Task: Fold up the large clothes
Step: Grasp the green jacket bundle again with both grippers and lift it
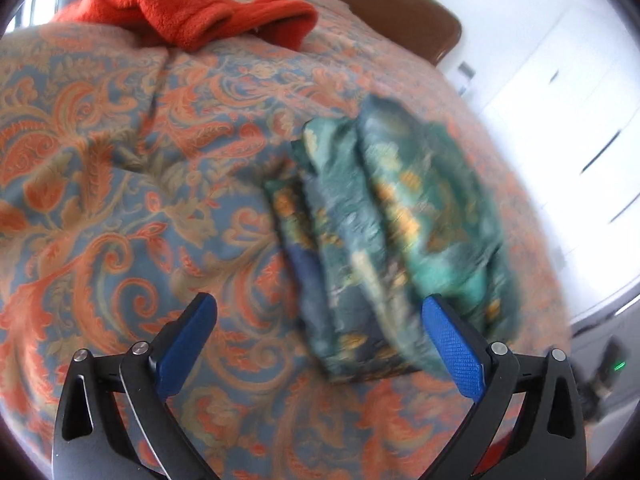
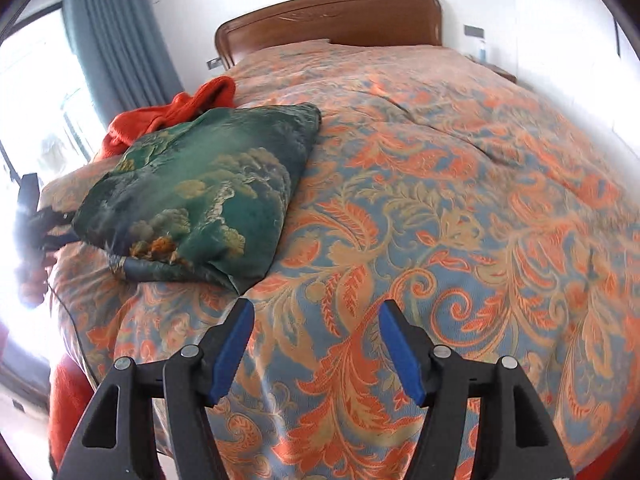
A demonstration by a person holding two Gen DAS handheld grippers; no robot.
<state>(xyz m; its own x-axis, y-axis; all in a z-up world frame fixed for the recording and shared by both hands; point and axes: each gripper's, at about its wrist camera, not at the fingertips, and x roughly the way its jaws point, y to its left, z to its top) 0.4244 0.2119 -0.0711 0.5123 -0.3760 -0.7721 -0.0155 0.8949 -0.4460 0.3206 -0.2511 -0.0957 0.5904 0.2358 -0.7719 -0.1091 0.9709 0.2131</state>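
the left gripper [image 1: 320, 344], black-armed with blue ribbed pads, hung over the bed with its jaws spread wide and nothing between them. the folded green garment printed with gold and pale cloud shapes [image 1: 392, 240] lay just ahead of it and toward its right finger, whose pad overlapped the bundle's near edge in the left wrist view; whether the two touched could not be told, as that part was blurred. the garment rested on the orange-and-blue paisley bedspread [image 1: 120, 184], which filled the ground under and ahead of both grippers.

farther ahead of the left gripper and to its left, a crumpled orange fleece garment [image 1: 188, 16] lay near the head of the bed, well apart from the green one. beyond it stood the curved brown wooden headboard [image 1: 400, 8].

the right gripper [image 2: 316, 344] had its jaws parted too, less widely, holding nothing, with only bedspread between the pads. the green garment [image 2: 208, 188] sat ahead and to its left, near but clear of the left finger, its corner pointing toward that finger. the orange fleece [image 2: 176, 112] showed behind the bundle. nothing lay on the bedspread between either gripper and the green garment. blue-grey curtains [image 2: 112, 40] hung by a bright window far to the left.
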